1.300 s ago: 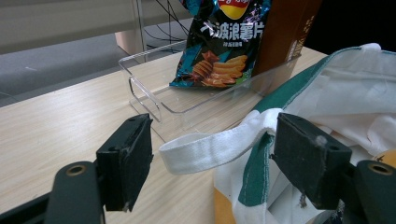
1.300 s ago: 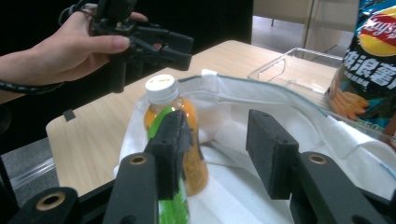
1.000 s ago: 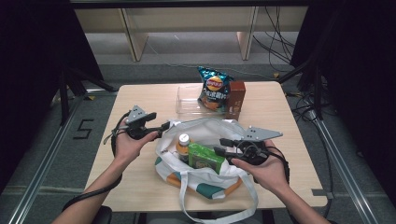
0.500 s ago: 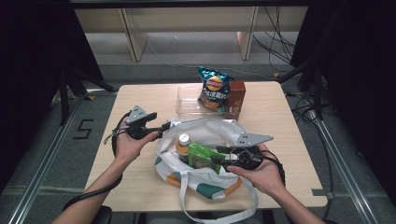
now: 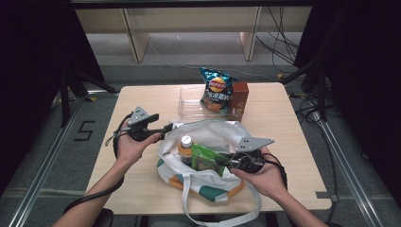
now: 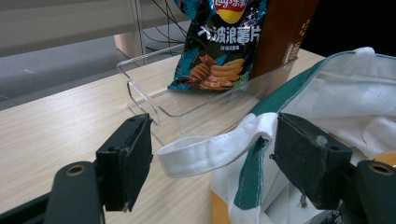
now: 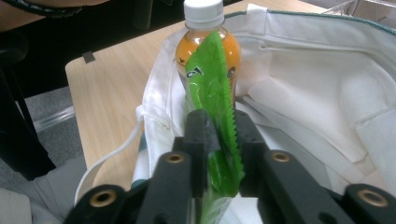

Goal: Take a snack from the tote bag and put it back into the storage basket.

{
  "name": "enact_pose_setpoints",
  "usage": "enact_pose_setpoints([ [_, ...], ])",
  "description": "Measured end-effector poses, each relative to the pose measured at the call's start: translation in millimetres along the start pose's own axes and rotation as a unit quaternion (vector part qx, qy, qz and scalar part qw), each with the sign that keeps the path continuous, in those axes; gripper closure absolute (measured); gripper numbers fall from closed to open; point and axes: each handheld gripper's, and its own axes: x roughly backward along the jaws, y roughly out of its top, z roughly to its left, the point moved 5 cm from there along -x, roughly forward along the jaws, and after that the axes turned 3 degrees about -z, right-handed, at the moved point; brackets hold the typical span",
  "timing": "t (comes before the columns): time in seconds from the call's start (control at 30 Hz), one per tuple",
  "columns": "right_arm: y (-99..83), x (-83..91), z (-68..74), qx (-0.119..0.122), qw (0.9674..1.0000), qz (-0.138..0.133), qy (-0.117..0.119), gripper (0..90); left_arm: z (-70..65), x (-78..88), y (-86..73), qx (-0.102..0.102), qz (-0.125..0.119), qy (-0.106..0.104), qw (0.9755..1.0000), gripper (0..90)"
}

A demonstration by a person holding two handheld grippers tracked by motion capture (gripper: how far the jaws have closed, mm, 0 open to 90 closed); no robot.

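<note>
floor [image 5: 179, 56]: grey | shelving [image 5: 189, 23]: pale wood | sides: dark | floor mark [image 5: 85, 131]: 5

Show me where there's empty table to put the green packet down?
Bare wood lies left of the clear tray, behind the left gripper, and right of the tote bag toward the table edge. The middle is crowded: bag, bottle, green packet and right gripper.

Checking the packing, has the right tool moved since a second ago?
Yes. The right tool slid left toward the orange bottle, its jaws closing on the green packet.
</note>
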Motion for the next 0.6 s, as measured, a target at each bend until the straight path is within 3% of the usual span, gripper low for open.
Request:
enact_pose_setpoints([
  [0.03,0.8,-1.1,0.0,0.007,0.9999,-0.01,-0.008,82.5,-0.1,-0.3,-0.1,0.001,0.0,-0.001,1.0,27.0],
  [0.23,1.3,0.2,3.4,0.012,0.9999,0.002,0.0,89.7,1.0,0.8,0.6,-0.005,0.001,-0.001,1.0,27.0],
  [0.27,2.1,-2.0,3.6,0.019,0.9997,-0.013,-0.005,90.0,1.2,0.9,0.7,-0.005,0.001,-0.001,1.0,27.0],
  [0.37,2.5,-0.2,6.0,0.022,0.9997,-0.005,-0.003,90.0,0.8,1.1,1.2,-0.003,-0.001,0.0,1.0,27.0],
  [0.4,4.0,-0.2,4.3,0.036,0.9993,-0.012,-0.005,90.0,0.7,1.1,1.4,-0.003,-0.002,-0.001,1.0,27.0],
  [0.47,6.0,1.9,4.7,0.042,0.9991,-0.01,0.0,90.0,0.7,1.2,1.4,-0.002,-0.002,0.0,1.0,27.0],
  [0.6,11.5,6.9,4.9,0.039,0.999,-0.022,-0.002,90.0,1.5,1.2,1.3,0.0,-0.002,0.001,1.0,27.0],
])
